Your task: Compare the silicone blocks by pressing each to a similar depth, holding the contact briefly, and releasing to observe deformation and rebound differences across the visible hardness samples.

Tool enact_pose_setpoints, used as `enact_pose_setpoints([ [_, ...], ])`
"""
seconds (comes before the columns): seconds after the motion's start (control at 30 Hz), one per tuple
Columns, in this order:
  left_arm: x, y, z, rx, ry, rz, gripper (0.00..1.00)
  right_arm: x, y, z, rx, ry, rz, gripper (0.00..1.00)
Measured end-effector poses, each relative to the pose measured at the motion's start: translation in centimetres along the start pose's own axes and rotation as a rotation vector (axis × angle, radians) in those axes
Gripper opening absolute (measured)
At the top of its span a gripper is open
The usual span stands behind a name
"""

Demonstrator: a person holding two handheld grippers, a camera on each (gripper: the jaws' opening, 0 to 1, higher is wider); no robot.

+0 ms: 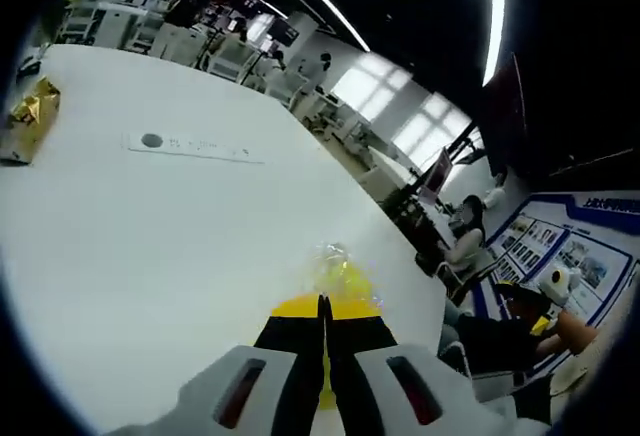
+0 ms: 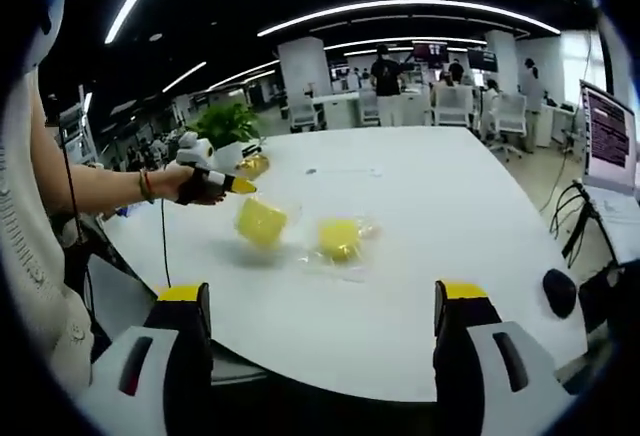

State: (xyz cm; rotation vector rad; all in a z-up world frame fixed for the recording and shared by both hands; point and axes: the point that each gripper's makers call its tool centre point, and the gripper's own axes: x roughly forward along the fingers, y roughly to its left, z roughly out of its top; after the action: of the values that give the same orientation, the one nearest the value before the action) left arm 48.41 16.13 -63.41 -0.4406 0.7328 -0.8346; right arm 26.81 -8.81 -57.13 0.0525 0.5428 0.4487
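My left gripper (image 1: 323,303) is shut, its jaws pressed flat together. Just past its tips lies a yellow silicone block (image 1: 340,281) in crinkled clear wrapping; I cannot tell whether the tips pinch the wrapper. In the right gripper view, a hand holds that left gripper (image 2: 243,187) at the upper corner of a tilted yellow block (image 2: 262,221) that casts a shadow on the white table (image 2: 430,256). A second yellow block (image 2: 340,238) in a clear bag lies flat to its right. My right gripper (image 2: 322,301) stands wide open near the table's front edge, holding nothing.
A white strip with a dark dot (image 1: 190,146) and a gold packet (image 1: 35,106) lie farther along the table. A laptop (image 2: 610,141), cables and a dark mouse (image 2: 560,291) sit at the right edge. A potted plant (image 2: 228,121) stands behind. People sit nearby (image 1: 465,241).
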Motion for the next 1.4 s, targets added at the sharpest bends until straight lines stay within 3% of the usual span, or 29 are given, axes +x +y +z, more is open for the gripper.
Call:
enact_pose_setpoints([
  [0.27,0.6,4.5,-1.3,-0.016,0.037,0.070,0.00,0.5,0.1,-1.1,0.011,0.056,-0.002,0.85],
  [0.53,1.1,6.9,-3.3,-0.008,0.100,0.103,0.00,1.3,0.1,-1.5,0.000,0.080,-0.001,0.83],
  [0.8,1.0,7.9,-4.0,-0.010,0.120,0.107,0.00,2.2,0.5,-1.5,0.008,0.089,0.021,0.83],
  [1.1,1.1,8.1,-3.4,-0.009,0.106,0.107,0.00,2.9,0.8,-1.0,-0.004,0.096,0.037,0.82],
  [1.2,0.8,8.5,-3.0,0.013,0.085,0.149,0.01,2.9,0.8,-0.8,-0.005,0.086,0.042,0.82],
  [1.27,0.4,8.5,-2.7,0.023,0.072,0.165,0.06,3.0,0.9,-0.7,-0.009,0.084,0.045,0.82],
  [1.4,-0.9,8.3,-2.0,0.045,0.034,0.203,0.24,3.0,1.4,-0.3,-0.015,0.066,0.065,0.82],
])
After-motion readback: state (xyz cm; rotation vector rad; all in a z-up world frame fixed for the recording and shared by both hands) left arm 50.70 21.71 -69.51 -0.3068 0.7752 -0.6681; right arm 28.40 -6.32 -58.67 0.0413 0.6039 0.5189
